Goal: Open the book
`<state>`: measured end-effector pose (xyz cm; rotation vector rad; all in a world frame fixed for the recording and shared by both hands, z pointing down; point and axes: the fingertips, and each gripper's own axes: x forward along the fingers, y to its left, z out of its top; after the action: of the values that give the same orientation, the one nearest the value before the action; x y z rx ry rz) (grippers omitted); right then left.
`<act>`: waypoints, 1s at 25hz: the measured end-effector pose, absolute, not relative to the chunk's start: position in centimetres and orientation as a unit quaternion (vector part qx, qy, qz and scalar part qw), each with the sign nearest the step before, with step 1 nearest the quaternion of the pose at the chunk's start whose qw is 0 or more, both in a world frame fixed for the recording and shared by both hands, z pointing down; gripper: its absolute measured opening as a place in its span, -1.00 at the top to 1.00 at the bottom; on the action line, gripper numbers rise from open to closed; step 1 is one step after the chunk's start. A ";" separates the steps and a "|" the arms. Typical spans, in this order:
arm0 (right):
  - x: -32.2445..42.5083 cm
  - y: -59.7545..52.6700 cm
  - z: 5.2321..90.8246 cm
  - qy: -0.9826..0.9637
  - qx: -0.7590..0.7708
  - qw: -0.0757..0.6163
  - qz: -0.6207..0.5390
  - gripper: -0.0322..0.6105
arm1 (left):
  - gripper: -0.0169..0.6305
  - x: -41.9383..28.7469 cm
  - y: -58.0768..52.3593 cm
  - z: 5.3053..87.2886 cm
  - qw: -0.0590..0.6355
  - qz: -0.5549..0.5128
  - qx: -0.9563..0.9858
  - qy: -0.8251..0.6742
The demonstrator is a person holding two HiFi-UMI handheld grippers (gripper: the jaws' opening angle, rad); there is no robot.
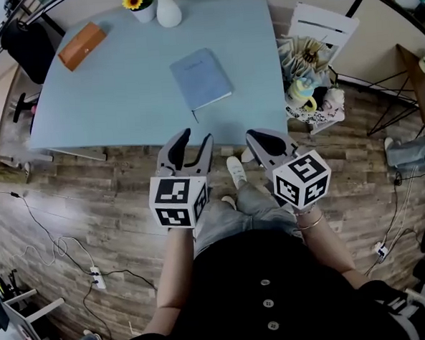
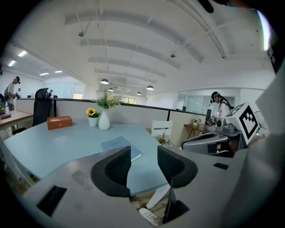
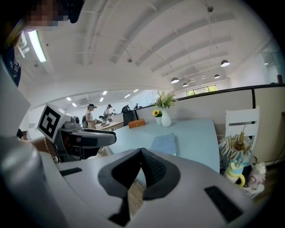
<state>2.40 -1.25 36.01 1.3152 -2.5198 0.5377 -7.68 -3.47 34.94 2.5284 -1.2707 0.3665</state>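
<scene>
we see a pale blue table, a slightly deeper blue book, an orange-brown box far left, a white vase and a yellow sunflower. the left gripper and right gripper are grey with black pads, with black-and-white square markers on their cubes.

Pale blue desk with rounded corners, standing on a wood-plank floor. Carries four things. Toward the front right, a closed blue book, lying flat and turned at a slant, one corner near the front edge. At the back left, an orange-brown box, also slanted, well apart from the book. Along the back edge near the middle, a white vase, and just beside it on the left a small white pot holding a sunflower
</scene>
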 end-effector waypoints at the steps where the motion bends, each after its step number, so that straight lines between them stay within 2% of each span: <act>1: 2.4 -1.5 36.1 -0.864 0.451 0.125 0.186 0.89 | 0.41 -7.7 -3.8 35.1 0.145 0.128 0.876 -0.442; 25: 1.7 -16.4 37.1 -0.895 0.380 0.130 0.193 0.89 | 0.41 -5.0 -15.9 36.6 0.154 0.154 0.871 -0.440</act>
<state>1.69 -16.35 37.07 1.1053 -2.5997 0.5618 -5.05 -15.92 36.57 2.4975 -1.2598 0.4427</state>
